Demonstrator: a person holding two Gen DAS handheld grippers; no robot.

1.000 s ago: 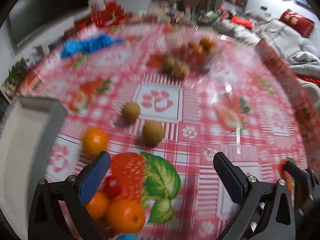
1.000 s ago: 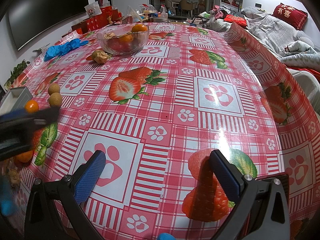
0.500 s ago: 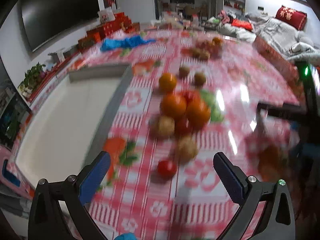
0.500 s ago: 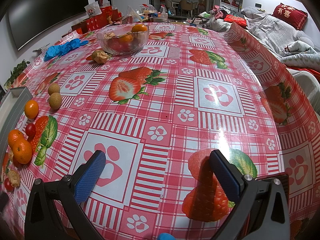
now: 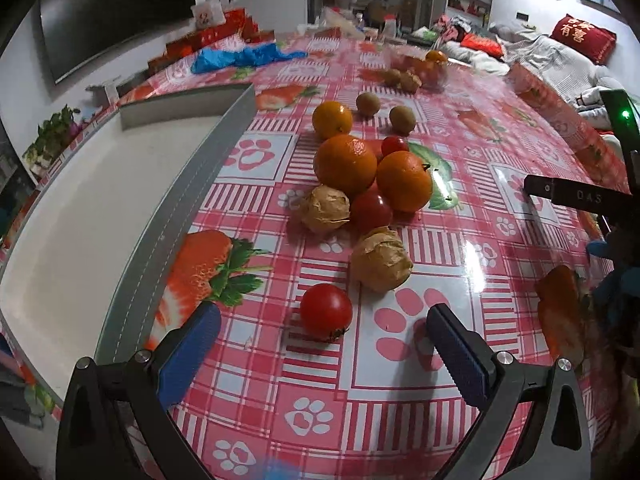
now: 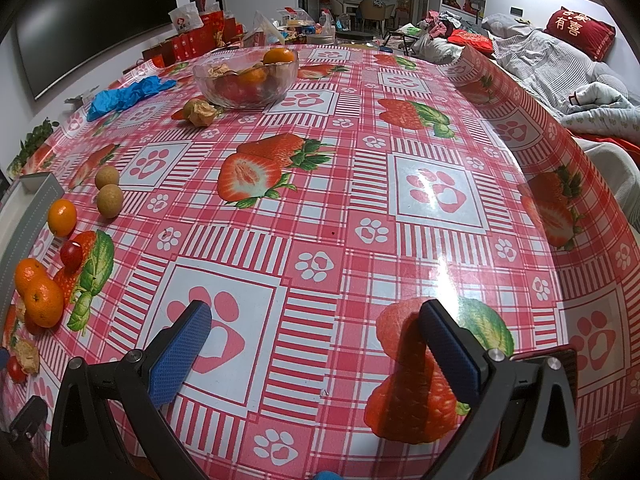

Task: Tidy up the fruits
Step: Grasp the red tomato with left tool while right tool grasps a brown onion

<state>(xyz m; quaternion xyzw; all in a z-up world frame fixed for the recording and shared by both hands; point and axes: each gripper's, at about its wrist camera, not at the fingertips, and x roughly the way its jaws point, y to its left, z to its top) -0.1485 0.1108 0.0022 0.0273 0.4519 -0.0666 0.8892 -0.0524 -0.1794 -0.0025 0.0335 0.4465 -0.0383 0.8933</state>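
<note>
Hovering with fingers spread, the left gripper (image 5: 322, 344) faces a tomato (image 5: 326, 311) lying just ahead between its tips. Beyond sit husked fruits (image 5: 381, 259), oranges (image 5: 345, 165) and kiwis (image 5: 402, 119), beside a grey tray (image 5: 168, 216). The right gripper (image 6: 314, 340) hangs spread over bare tablecloth (image 6: 400, 220), holding nothing; a glass bowl (image 6: 246, 76) stands far off.

Left of the left jaws, the white tray (image 5: 80, 216) ran out past the picture's edge, so its near end could not be seen. Far ahead of those jaws the glass bowl (image 5: 416, 65) was blurred, its contents too soft to tell apart. In the right wrist view, well left of the jaws, the husked fruits (image 6: 27, 354) and a small tomato (image 6: 15, 368) sat squeezed at the rim, partly cut off. The bench (image 6: 592, 264) curved away at the right edge.
</note>
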